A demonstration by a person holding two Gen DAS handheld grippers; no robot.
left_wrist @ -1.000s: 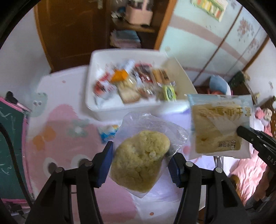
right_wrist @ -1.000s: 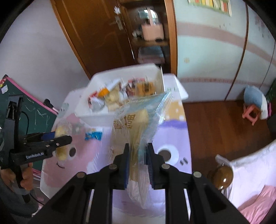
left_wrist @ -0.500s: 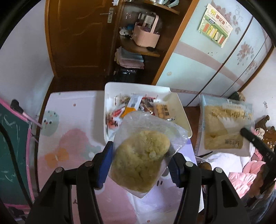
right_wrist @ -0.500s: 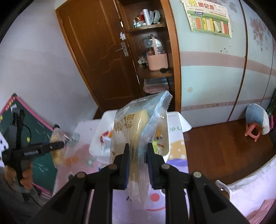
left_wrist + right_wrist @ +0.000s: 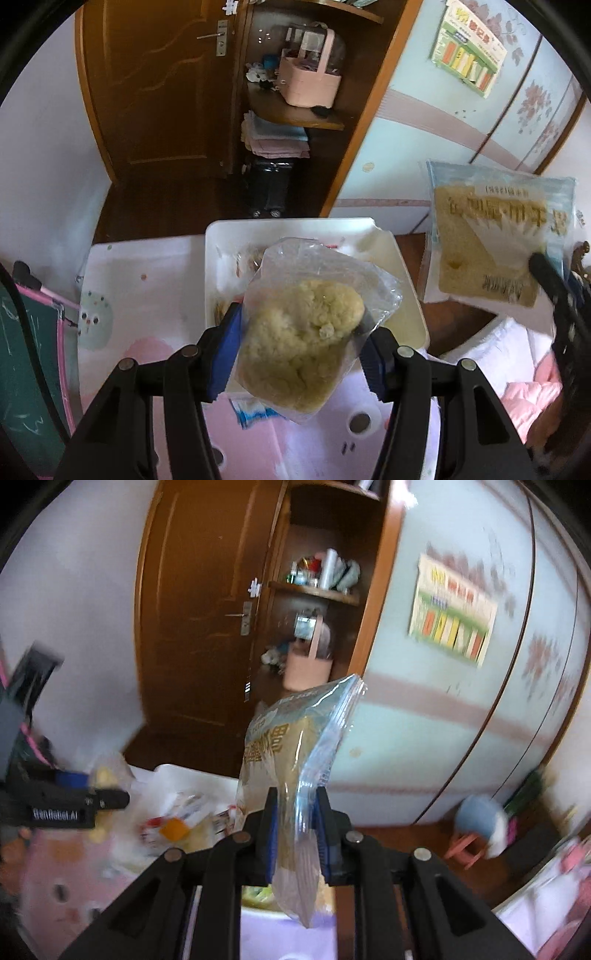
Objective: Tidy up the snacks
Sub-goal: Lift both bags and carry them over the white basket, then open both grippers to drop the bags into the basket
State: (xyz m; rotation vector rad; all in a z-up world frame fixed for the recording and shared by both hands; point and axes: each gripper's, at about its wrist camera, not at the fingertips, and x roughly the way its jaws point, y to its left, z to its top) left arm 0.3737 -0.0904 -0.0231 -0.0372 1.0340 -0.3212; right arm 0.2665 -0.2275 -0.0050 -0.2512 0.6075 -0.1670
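Observation:
My left gripper (image 5: 301,332) is shut on a clear bag with a round yellowish cake (image 5: 303,332), held high above the white snack bin (image 5: 406,280). My right gripper (image 5: 295,812) is shut on a flat blue-edged packet of bread (image 5: 291,753), held upright in the air. That packet also shows in the left wrist view (image 5: 495,243), to the right of the bin. The left gripper shows blurred at the left of the right wrist view (image 5: 107,797). The bin with several snacks (image 5: 173,823) lies below.
A pink cartoon-print table (image 5: 147,295) carries the bin and a small blue-white wrapper (image 5: 251,413). A green chalkboard (image 5: 22,369) stands at the left. A wooden door (image 5: 159,92) and shelf with a pink basket (image 5: 310,77) are behind. A pastel wardrobe (image 5: 461,664) is at the right.
Both grippers have risen and tilted up with their packets; the bin and table now look smaller and lower. The right wrist view is blurred from motion.

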